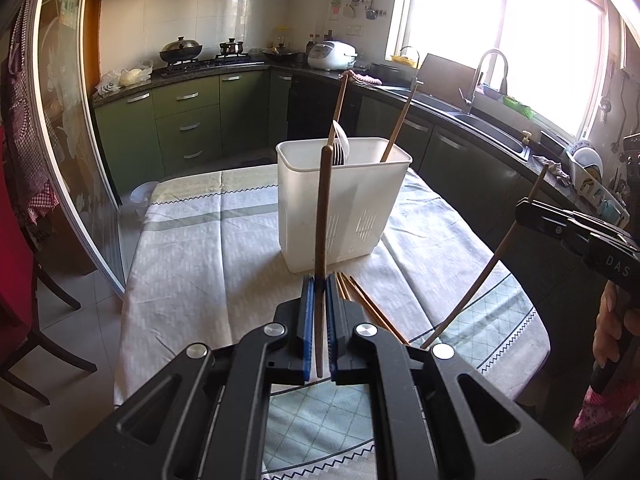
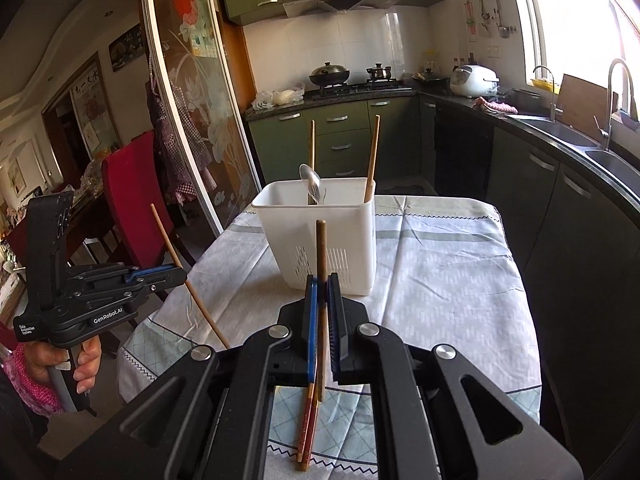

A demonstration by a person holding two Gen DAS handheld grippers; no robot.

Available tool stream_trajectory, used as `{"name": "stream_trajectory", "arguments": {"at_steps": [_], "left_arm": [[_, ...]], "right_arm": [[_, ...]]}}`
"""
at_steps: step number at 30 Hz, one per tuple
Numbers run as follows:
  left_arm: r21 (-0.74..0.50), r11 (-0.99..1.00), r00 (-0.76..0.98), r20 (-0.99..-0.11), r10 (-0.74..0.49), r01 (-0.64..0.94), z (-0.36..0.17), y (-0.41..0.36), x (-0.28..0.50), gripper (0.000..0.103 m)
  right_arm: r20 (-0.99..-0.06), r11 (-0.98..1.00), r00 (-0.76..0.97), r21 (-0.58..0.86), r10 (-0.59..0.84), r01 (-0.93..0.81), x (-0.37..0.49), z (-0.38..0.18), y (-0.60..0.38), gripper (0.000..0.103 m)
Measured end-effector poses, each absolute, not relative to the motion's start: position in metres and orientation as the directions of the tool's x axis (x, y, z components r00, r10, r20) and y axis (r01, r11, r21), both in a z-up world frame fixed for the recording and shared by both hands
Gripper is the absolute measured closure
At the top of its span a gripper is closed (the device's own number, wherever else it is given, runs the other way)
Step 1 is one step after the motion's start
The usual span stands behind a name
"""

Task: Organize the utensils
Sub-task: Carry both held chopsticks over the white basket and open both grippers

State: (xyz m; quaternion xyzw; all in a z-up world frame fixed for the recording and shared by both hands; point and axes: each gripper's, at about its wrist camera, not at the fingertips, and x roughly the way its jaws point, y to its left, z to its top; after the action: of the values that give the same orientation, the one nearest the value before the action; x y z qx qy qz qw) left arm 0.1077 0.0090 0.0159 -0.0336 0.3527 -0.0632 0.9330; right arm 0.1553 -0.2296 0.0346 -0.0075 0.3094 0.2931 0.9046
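Observation:
A white utensil holder [image 1: 340,204] stands on the clothed table; it also shows in the right wrist view [image 2: 324,240]. It holds two chopsticks [image 1: 400,124] and metal spoons [image 1: 340,148]. My left gripper [image 1: 319,284] is shut on an upright brown chopstick [image 1: 323,216], just in front of the holder. My right gripper [image 2: 322,284] is shut on another upright chopstick [image 2: 321,248], also in front of the holder. Several loose chopsticks [image 1: 368,304] lie on the cloth beside the left gripper. They also show under the right gripper [image 2: 308,432].
The table [image 1: 192,248] has a pale patterned cloth. Kitchen counters and a sink [image 1: 460,108] run along the right. A red chair [image 2: 132,196] and a glass sliding door [image 2: 188,120] stand to the left. The right gripper's body [image 1: 576,232] is at the table's right edge.

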Motion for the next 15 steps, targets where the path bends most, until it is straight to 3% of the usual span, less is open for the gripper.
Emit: {"name": "stream_trajectory", "arguments": {"at_steps": [8,15], "left_arm": [[-0.133,0.983,0.759,-0.625,-0.181,0.126,0.043,0.005,0.119,0.097],[-0.156,0.973,0.808,-0.543,-0.227,0.169,0.107,0.0,0.132,0.097]], "right_arm": [[-0.524,0.81,0.646,0.166,0.555,-0.562,0.169,0.07,-0.225,0.097],[-0.425,0.81,0.705,0.131,0.567,-0.572,0.189,0.137,-0.217,0.097]]}}
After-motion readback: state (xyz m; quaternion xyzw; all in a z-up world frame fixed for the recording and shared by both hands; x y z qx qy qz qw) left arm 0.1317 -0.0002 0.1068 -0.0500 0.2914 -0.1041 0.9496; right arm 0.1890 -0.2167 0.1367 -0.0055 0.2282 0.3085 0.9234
